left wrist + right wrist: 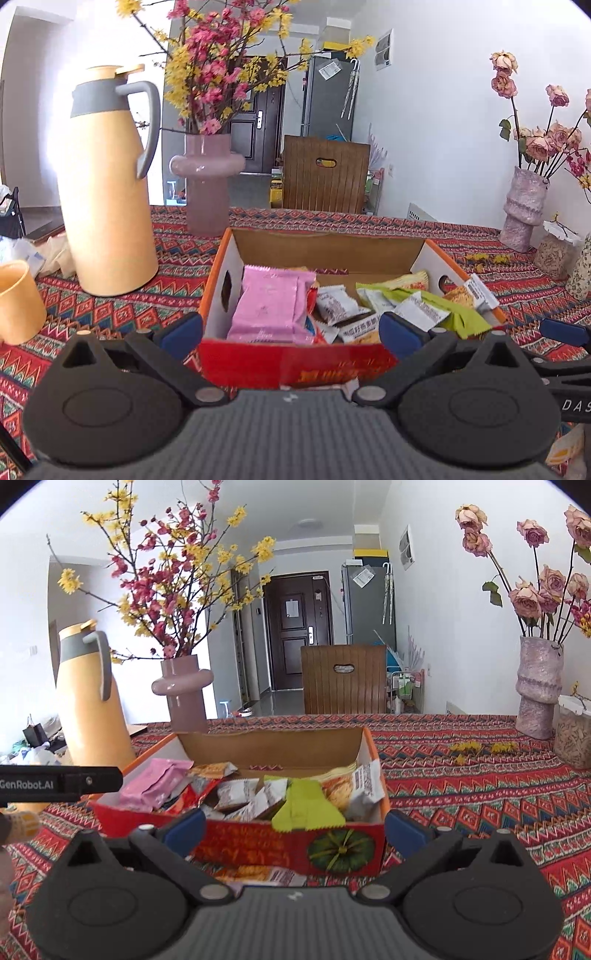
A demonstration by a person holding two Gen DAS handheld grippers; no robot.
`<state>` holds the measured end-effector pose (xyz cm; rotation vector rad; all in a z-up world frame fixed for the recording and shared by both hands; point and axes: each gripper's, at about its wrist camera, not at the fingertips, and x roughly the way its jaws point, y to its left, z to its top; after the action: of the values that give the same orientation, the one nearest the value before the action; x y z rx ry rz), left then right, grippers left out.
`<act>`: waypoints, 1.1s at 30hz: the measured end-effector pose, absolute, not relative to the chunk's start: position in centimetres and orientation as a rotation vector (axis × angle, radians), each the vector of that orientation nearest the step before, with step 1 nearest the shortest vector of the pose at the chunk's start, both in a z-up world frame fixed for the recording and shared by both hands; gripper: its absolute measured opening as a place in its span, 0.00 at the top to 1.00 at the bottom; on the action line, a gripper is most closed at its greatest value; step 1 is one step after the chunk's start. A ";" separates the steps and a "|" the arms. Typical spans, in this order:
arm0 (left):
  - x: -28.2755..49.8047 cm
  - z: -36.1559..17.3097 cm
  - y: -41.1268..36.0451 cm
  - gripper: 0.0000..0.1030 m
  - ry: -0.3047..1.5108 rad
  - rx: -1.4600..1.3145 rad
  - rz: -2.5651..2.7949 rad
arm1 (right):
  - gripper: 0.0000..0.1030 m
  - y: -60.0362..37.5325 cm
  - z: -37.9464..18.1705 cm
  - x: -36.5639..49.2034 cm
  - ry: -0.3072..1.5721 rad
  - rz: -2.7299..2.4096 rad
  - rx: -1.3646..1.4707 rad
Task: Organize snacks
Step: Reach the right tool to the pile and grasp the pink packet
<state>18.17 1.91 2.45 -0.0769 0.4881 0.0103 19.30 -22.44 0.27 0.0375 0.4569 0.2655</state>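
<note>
An open cardboard box (258, 365) with a red printed front stands on the patterned tablecloth, holding several snack packets. A pink packet (269, 310) lies at its left, white packets (336, 306) in the middle, a green packet (458, 314) at the right. My left gripper (291, 332) is open and empty, its blue pads straddling the box's near wall. In the right wrist view the same box (258, 849) sits ahead, the green packet (306, 808) draped over its front edge. My right gripper (295, 830) is open and empty. A loose snack packet (266, 877) lies on the cloth under it.
A tall yellow thermos jug (107, 199) and a pink vase (207, 184) of blossom branches stand left of the box. A paper cup (18, 299) sits at far left. A second vase (539, 686) of dried roses and a jar (572, 734) stand at the right. A wooden chair (343, 679) is behind the table.
</note>
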 end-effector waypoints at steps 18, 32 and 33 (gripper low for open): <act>14.4 -1.5 5.2 0.00 0.594 -0.108 0.023 | 0.00 -21.7 -3.3 17.5 0.579 0.273 0.037; 13.0 -2.3 5.8 0.00 0.615 -0.116 0.007 | 0.00 -22.0 -3.5 17.1 0.588 0.262 0.046; 13.0 -2.4 5.7 0.00 0.617 -0.116 0.005 | 0.00 -22.0 -3.5 17.1 0.589 0.262 0.045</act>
<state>13.01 5.75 -2.37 -0.1162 0.6166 0.0053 17.11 -22.02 -3.54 0.0453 0.5889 0.2619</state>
